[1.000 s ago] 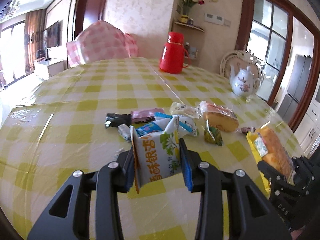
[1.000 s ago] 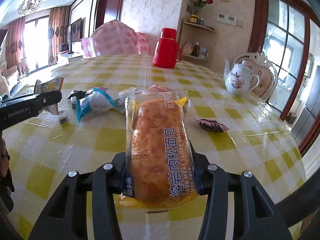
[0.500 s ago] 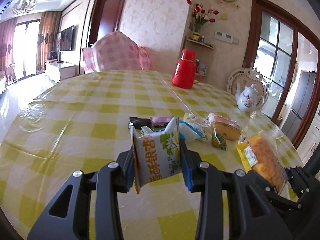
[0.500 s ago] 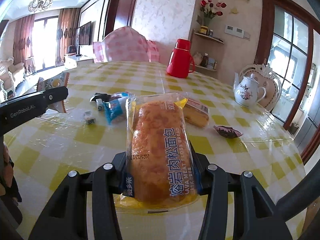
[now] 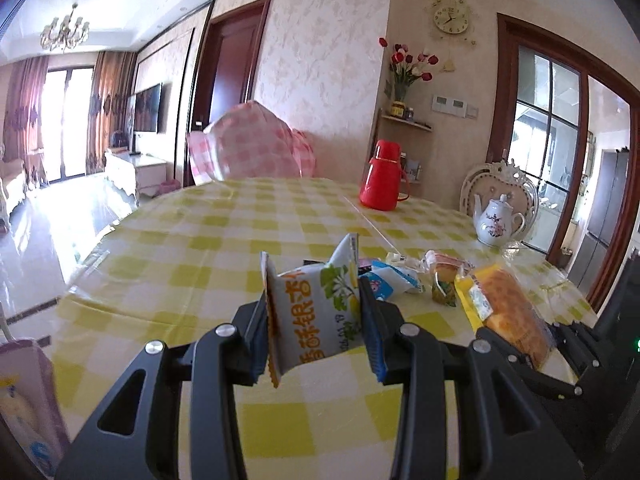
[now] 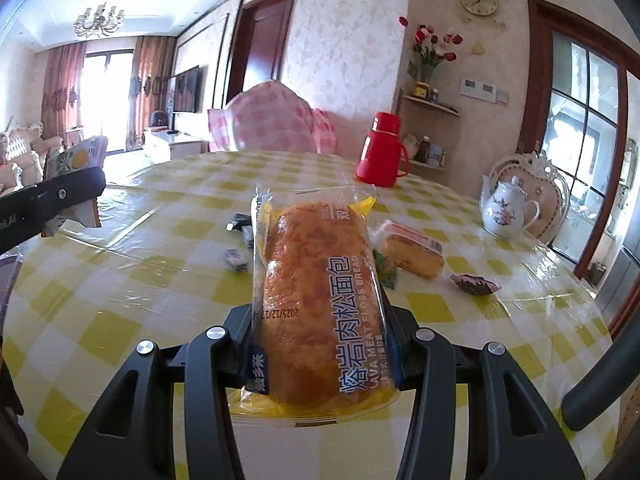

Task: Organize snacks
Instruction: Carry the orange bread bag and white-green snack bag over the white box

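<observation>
Landmark: red flask, upright at the far side of the counter.
Left claw: narrow gap, pinching a white snack pouch by its two side edges; pouch stands upright, clear of the counter, well short of the flask.
Right claw: wider gap, clamped on the sides of a long wrapped bread; bread points toward the flask, lifted off the counter.
Why held so: side grips keep both packs off the cloth for carrying; my read, each is headed to a sorting spot not in view.
Loose snacks: small cake and wrappers lie between bread and flask, not yet sorted.
Teapot: right of the flask, apart.
</observation>
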